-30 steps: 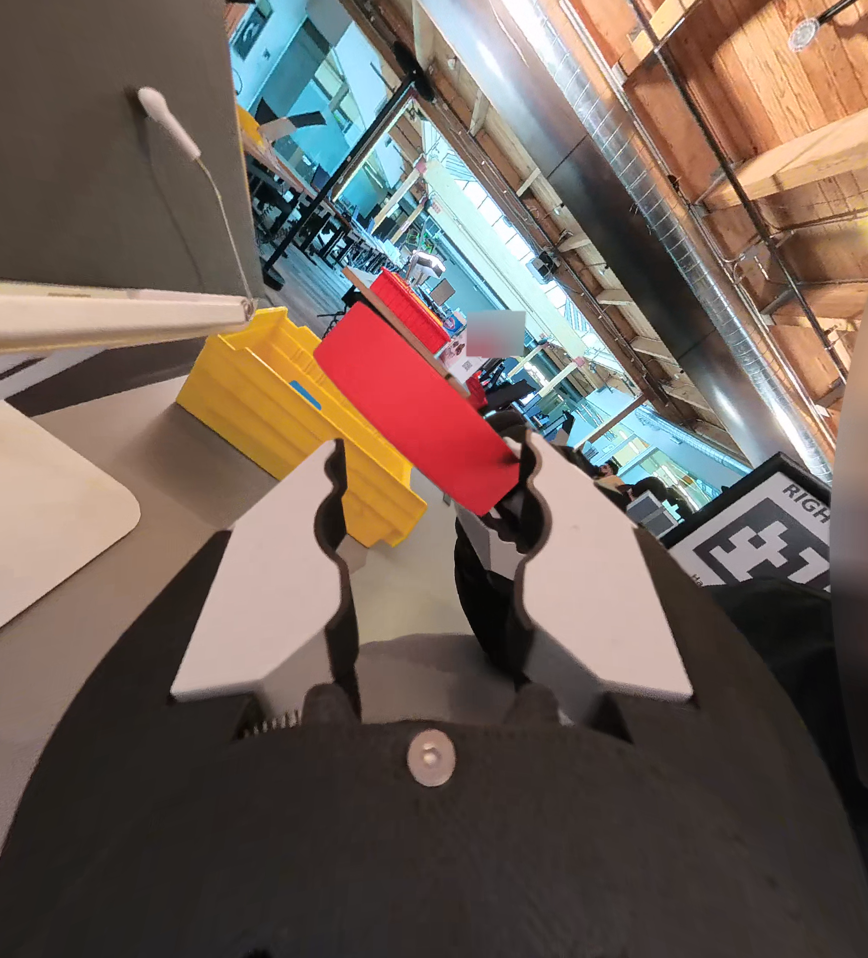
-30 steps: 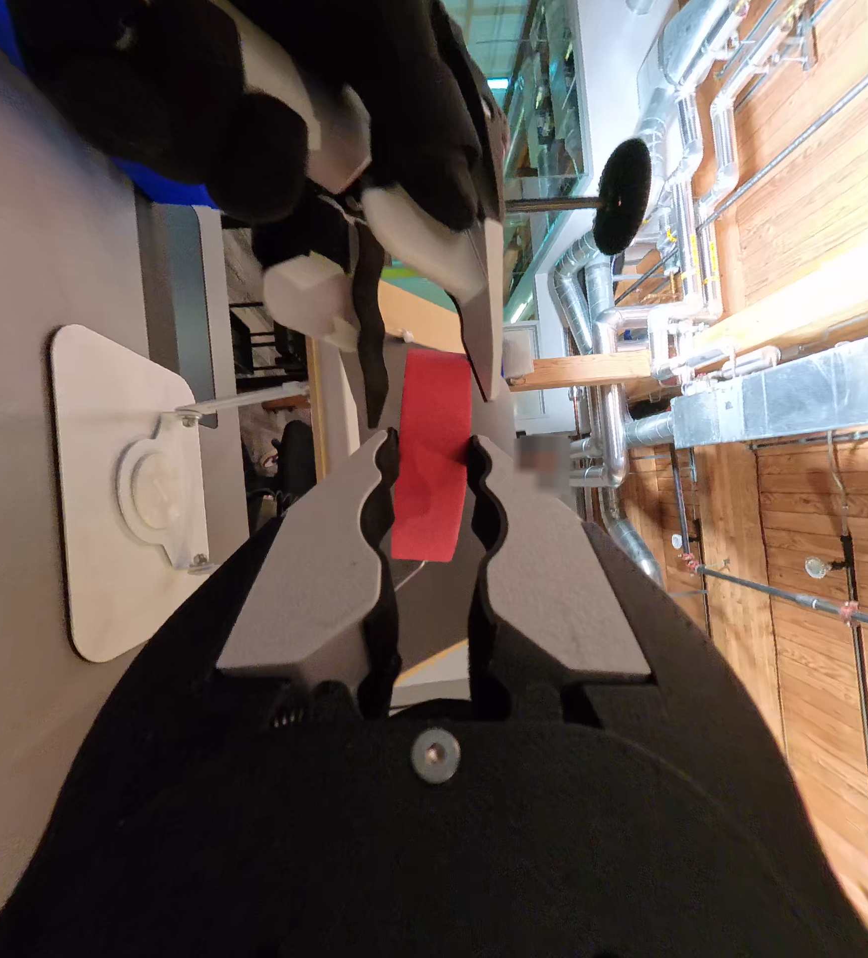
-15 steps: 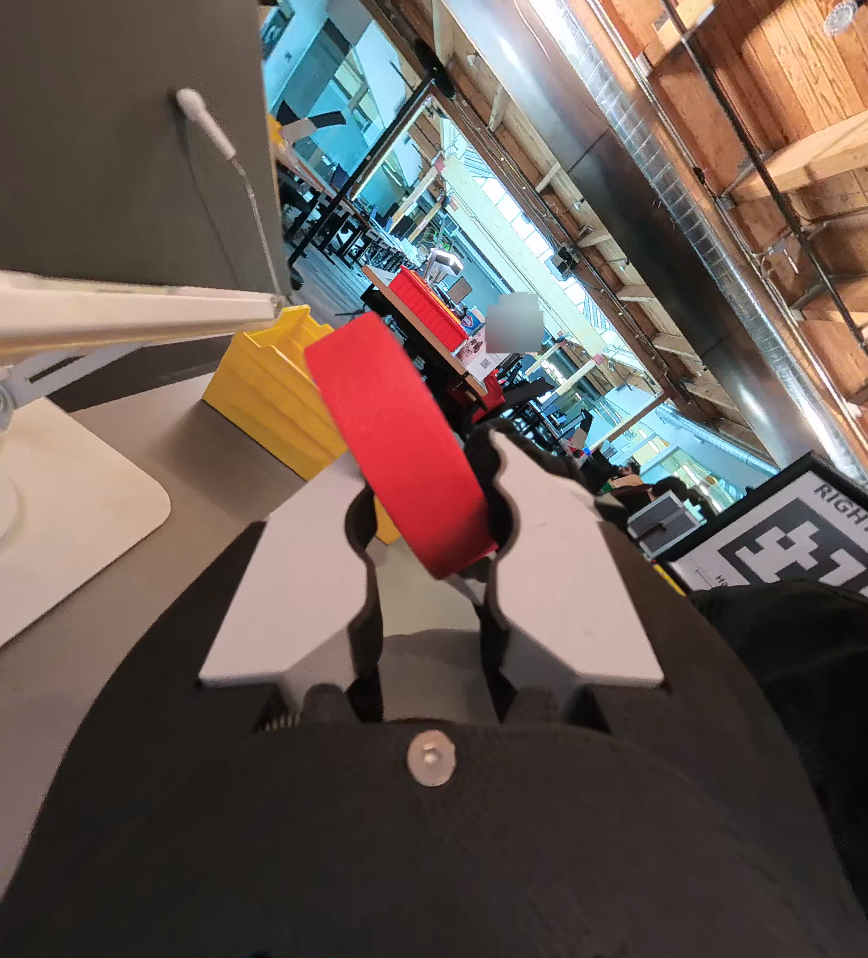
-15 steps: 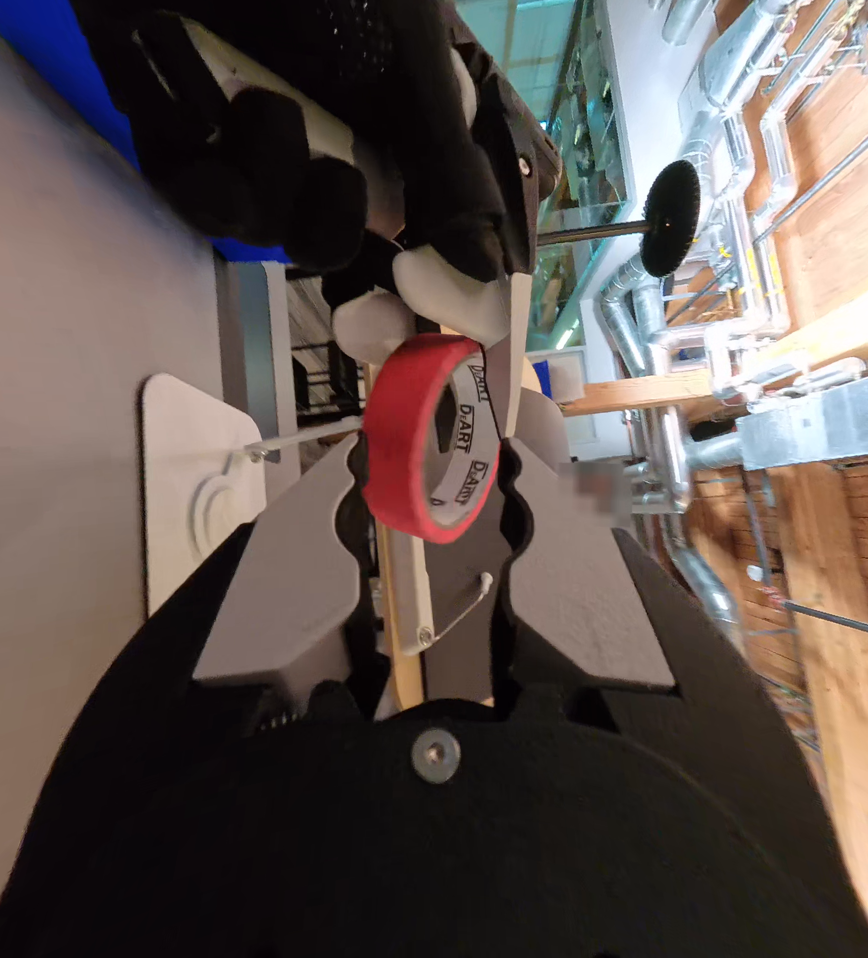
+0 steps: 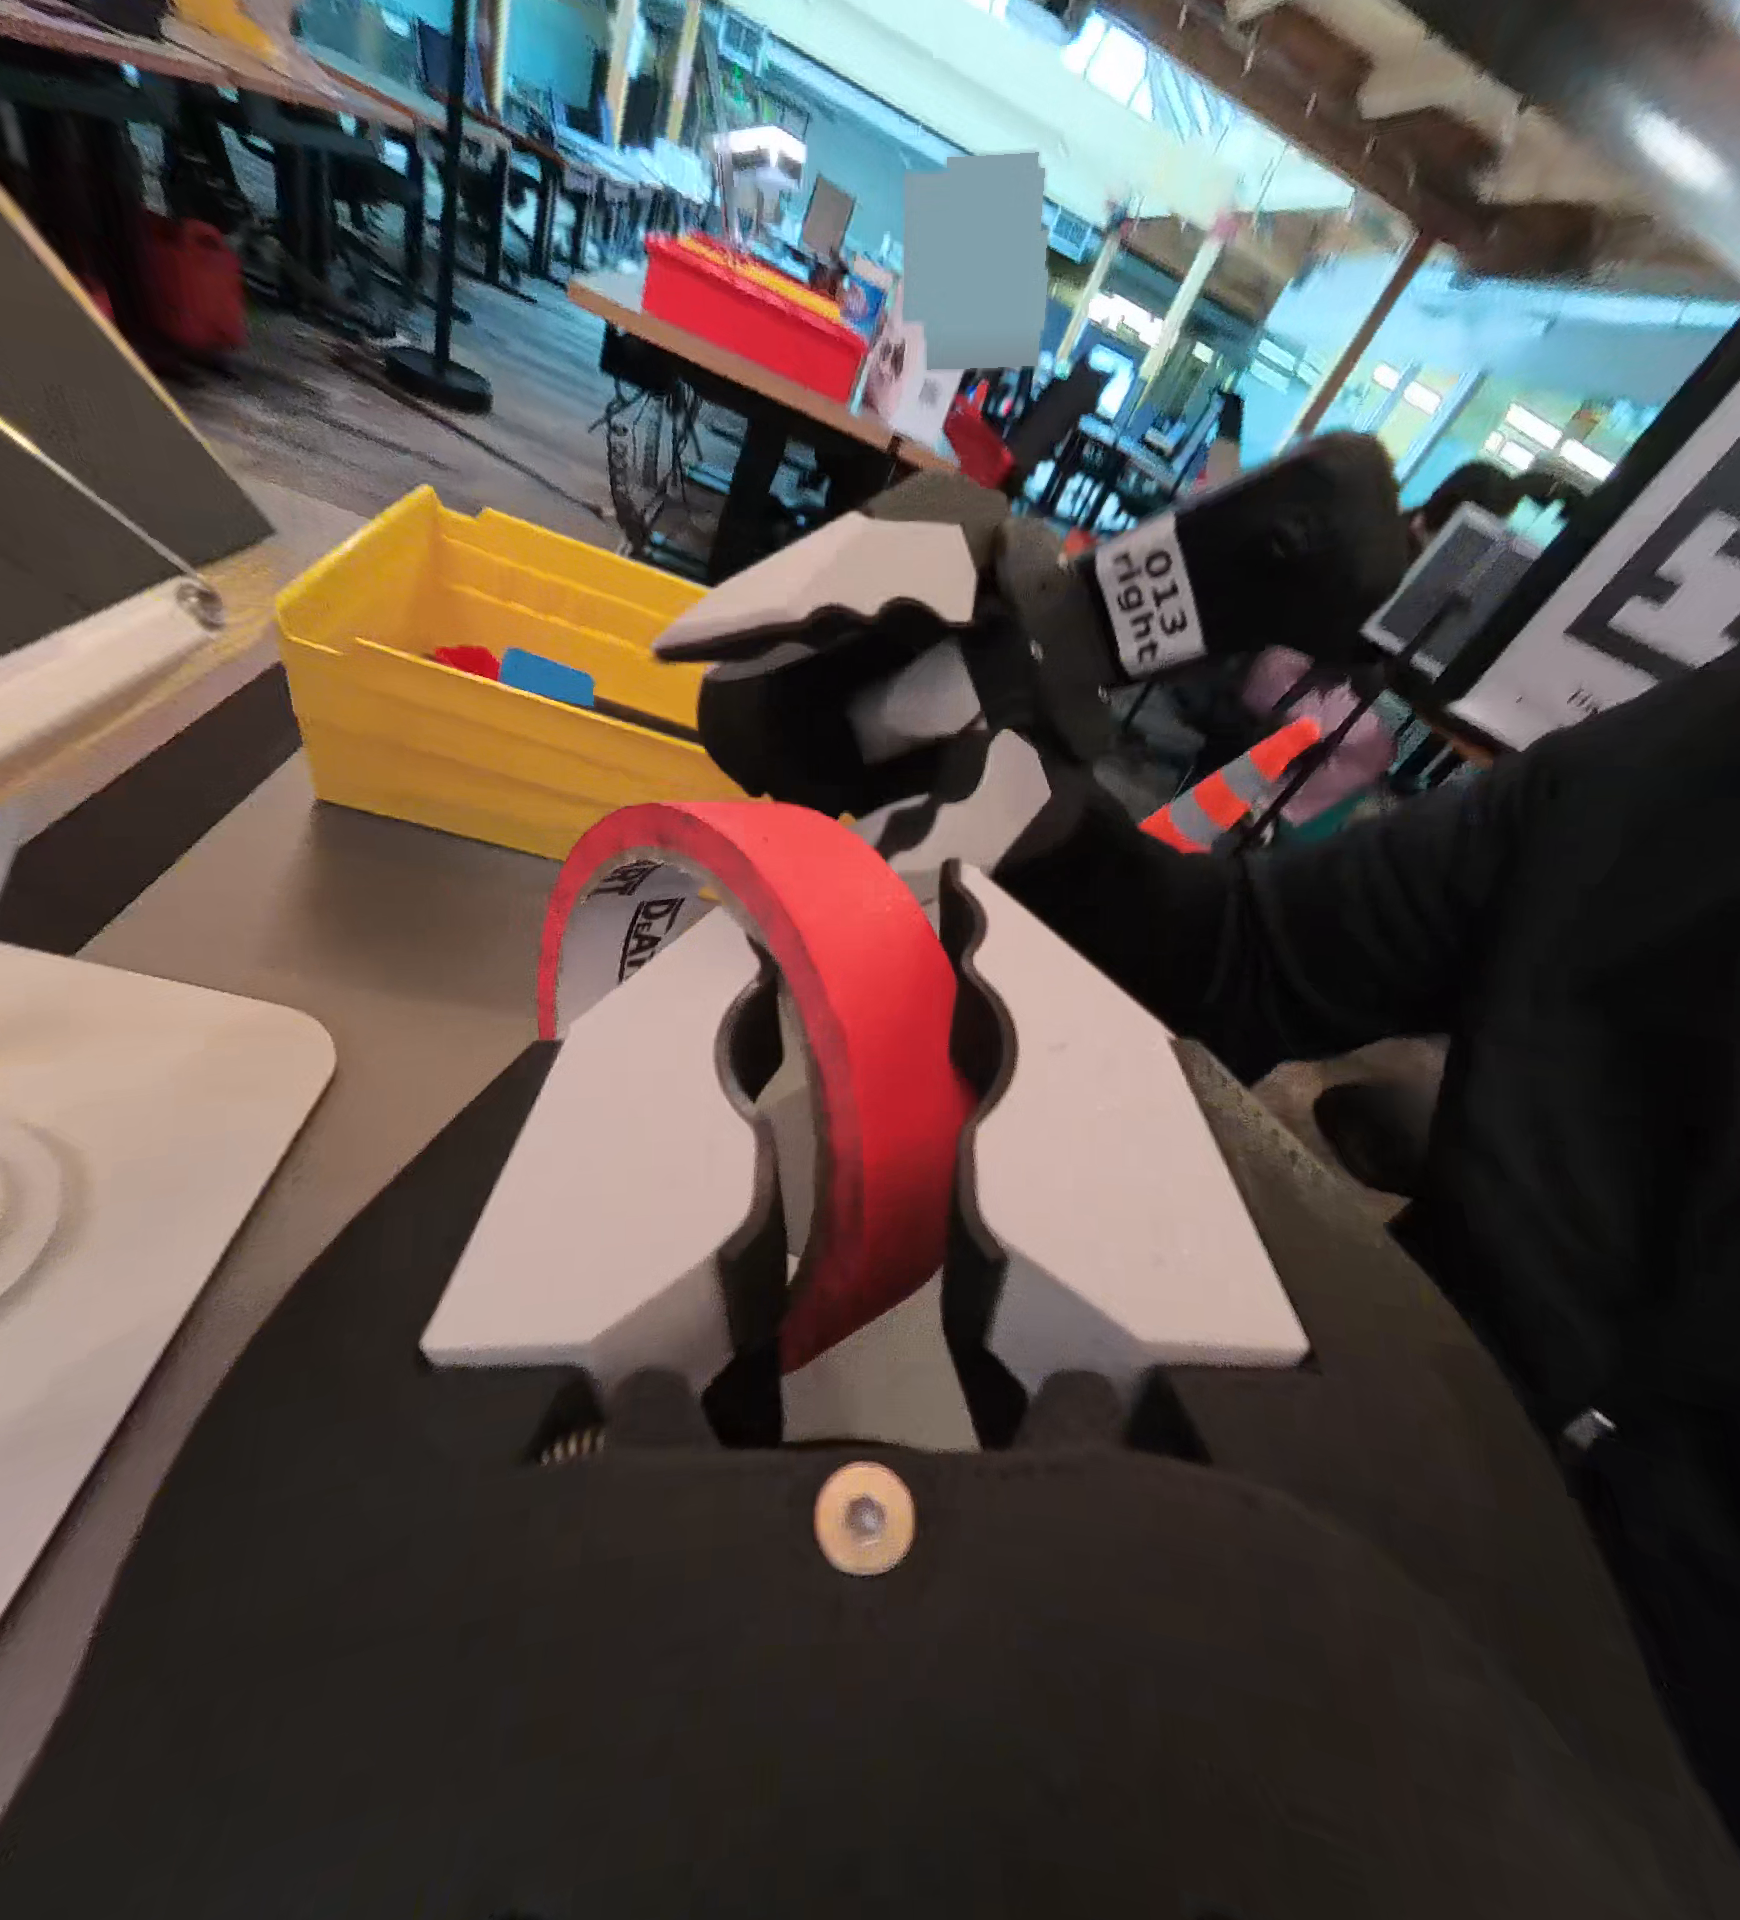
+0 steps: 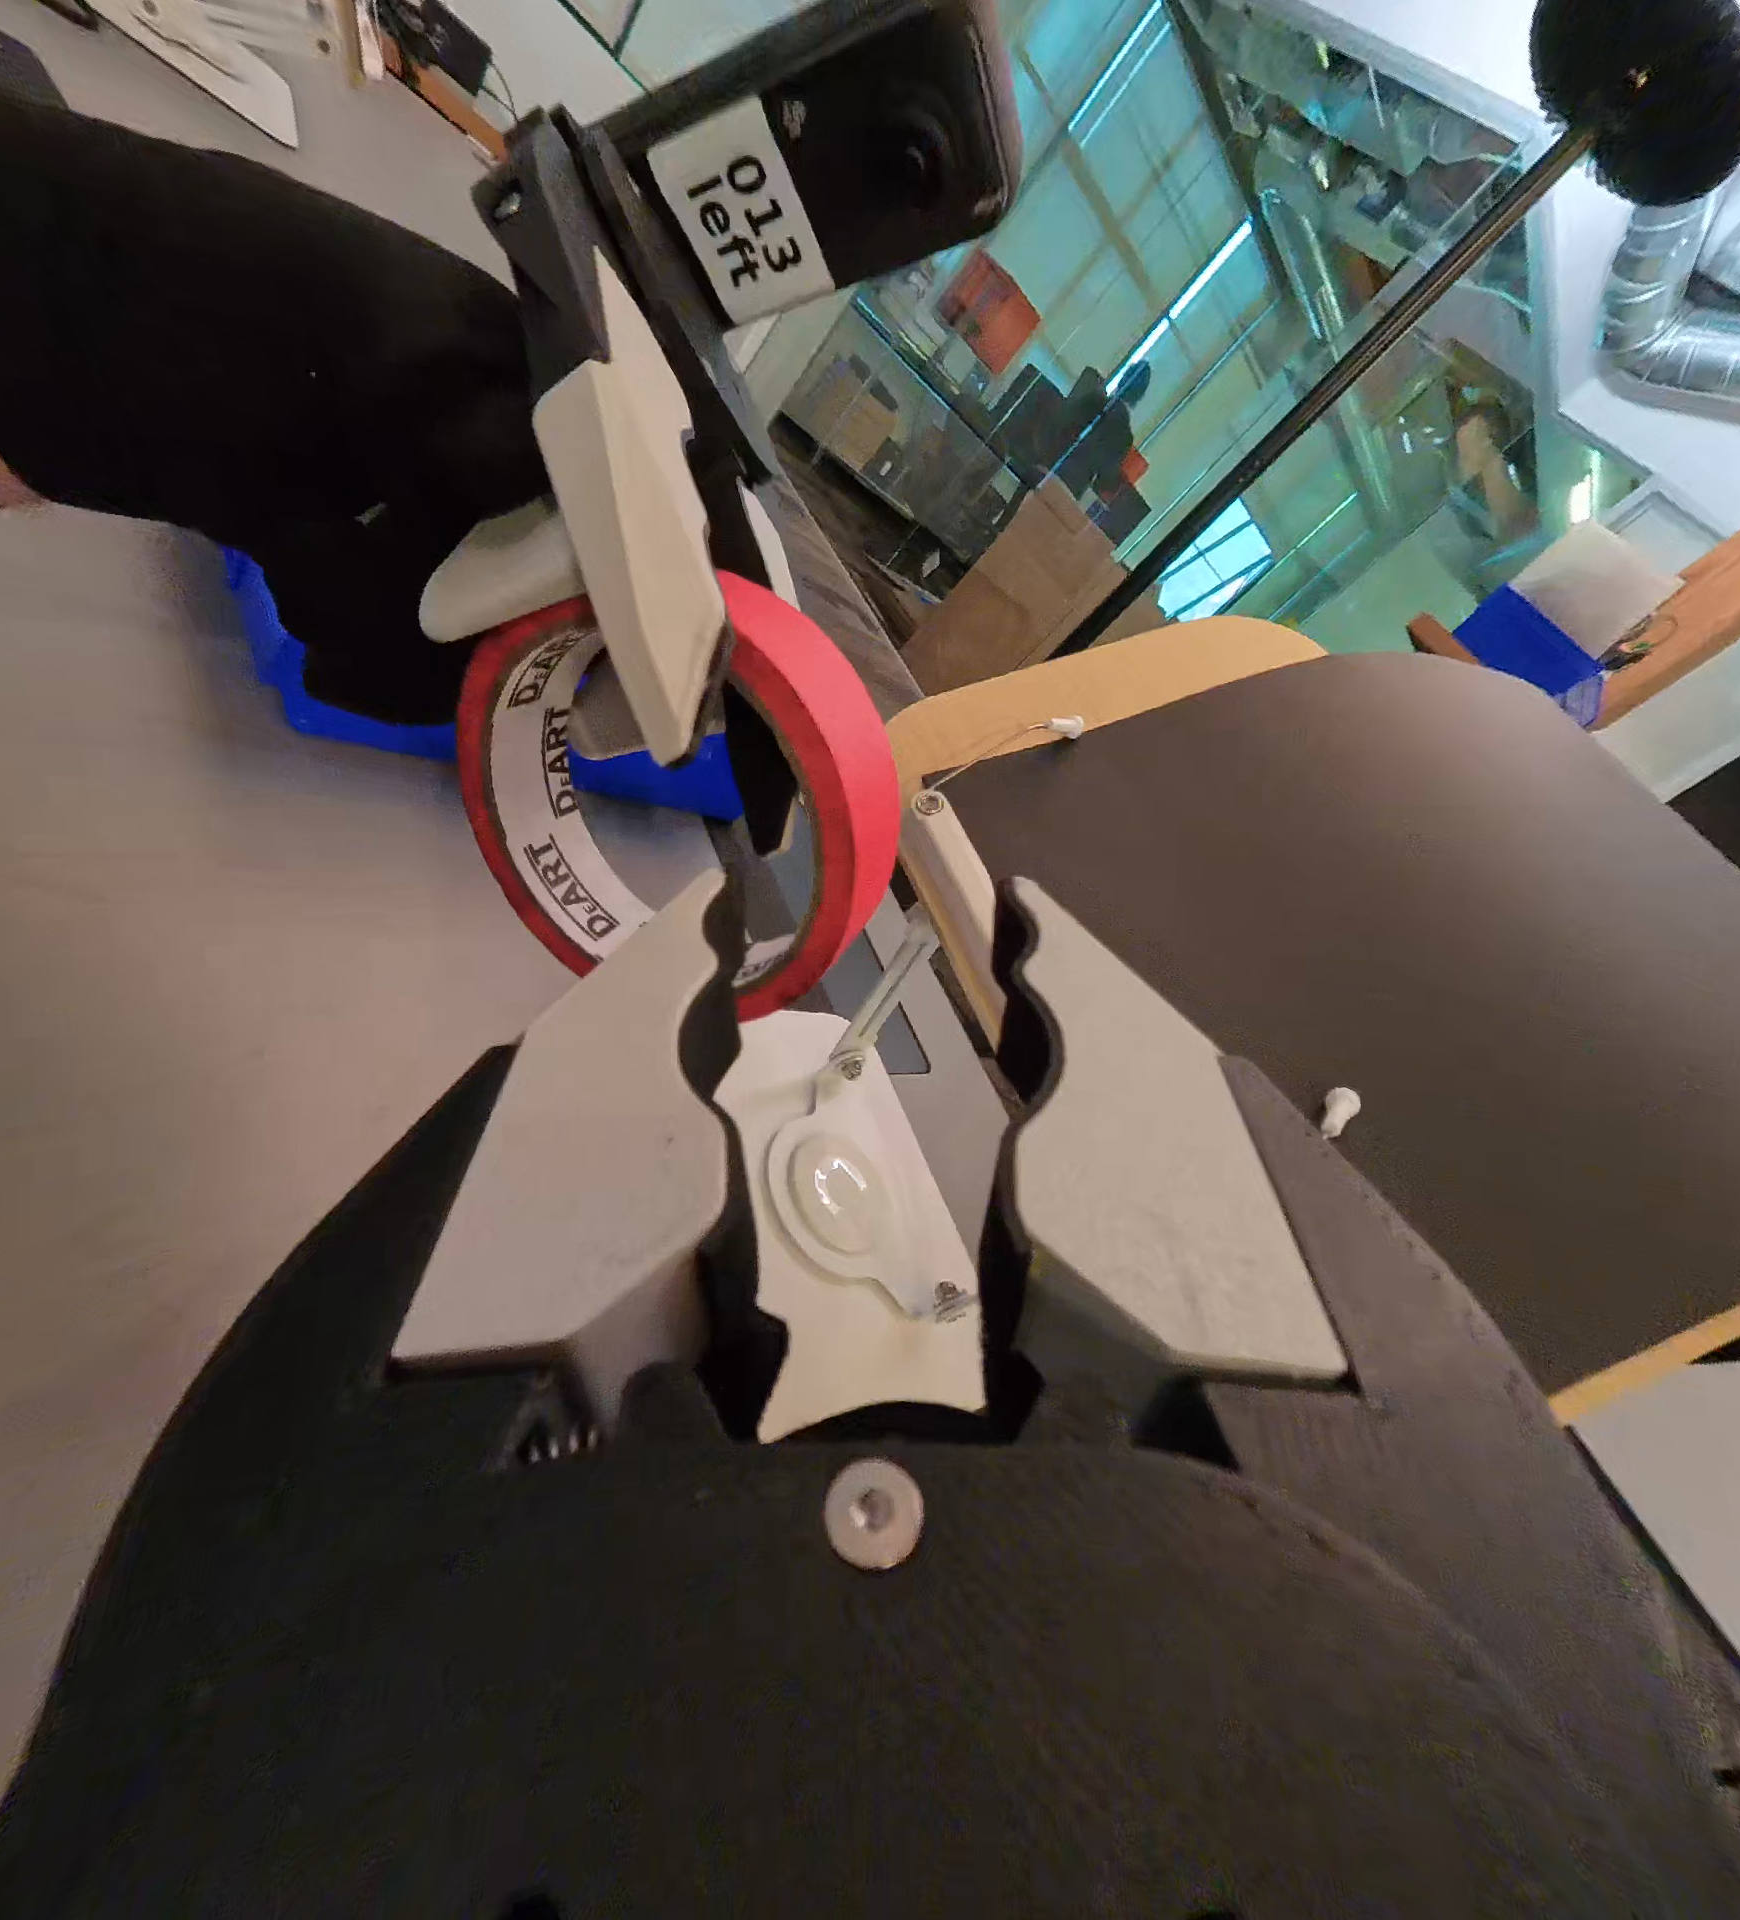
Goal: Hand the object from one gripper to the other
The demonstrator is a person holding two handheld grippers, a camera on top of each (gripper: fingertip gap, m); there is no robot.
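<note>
Handover nearly done | my left gripper (image 5: pixel 850 1039) clamps red tape roll (image 5: pixel 845 997) | my right gripper (image 6: pixel 861 997) spread wide, empty, just beside roll | remaining: separate.

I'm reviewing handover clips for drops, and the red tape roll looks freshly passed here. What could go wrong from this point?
1. The left tool pinches only one wall of the red tape roll, one finger through its hole; the roll might pivot or slip.
2. The right tool is open, and its left fingertip overlaps the roll's lower edge in its own view. Pulling away carelessly could snag the roll.
</note>
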